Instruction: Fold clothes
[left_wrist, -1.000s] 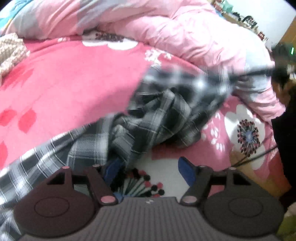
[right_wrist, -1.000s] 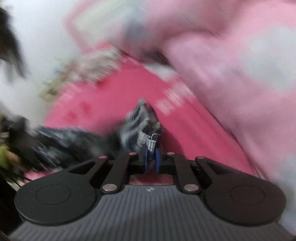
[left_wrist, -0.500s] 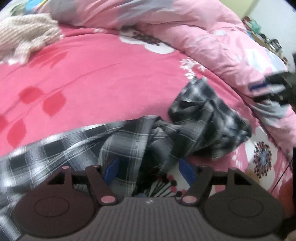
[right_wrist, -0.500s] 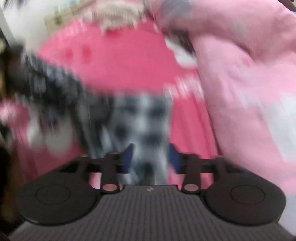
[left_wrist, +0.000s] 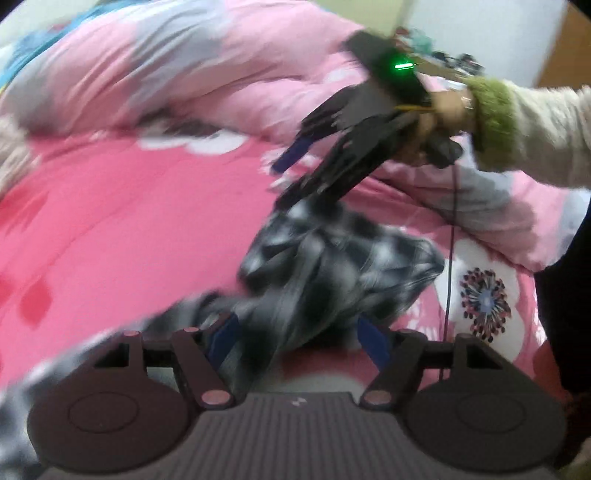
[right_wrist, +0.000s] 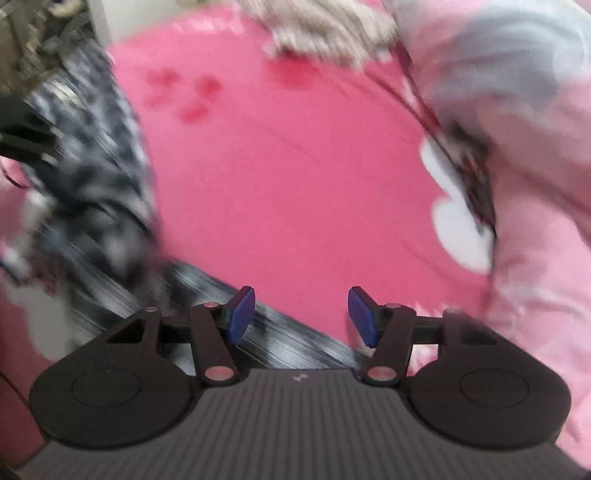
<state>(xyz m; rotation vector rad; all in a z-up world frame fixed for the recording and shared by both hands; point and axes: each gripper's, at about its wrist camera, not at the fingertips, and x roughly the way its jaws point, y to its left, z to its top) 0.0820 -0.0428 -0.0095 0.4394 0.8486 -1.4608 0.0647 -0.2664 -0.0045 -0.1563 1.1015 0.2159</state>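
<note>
The plaid shirt (left_wrist: 343, 266) lies bunched in a heap on the pink bedsheet (left_wrist: 129, 221), its main lump just ahead of the left gripper (left_wrist: 299, 336), with a flatter part trailing off toward seven o'clock in the left wrist view. The left gripper's jaws stand apart with a fold of the cloth lying between them, though the blur hides whether the pads press on it, so I cannot tell if it is gripped. The right gripper (right_wrist: 301, 317), held in a hand with a green cuff at two o'clock in the left view, has just been opening; its jaws are spread with nothing between them, only sheet beyond and the shirt (right_wrist: 92, 206) off at nine o'clock. The shirt looks light, thin and limp: it will sag and slide, so I judge it best taken at a seam, collar or hem corner rather than mid-heap. The pink quilt (left_wrist: 184, 74) is heaped behind.
</note>
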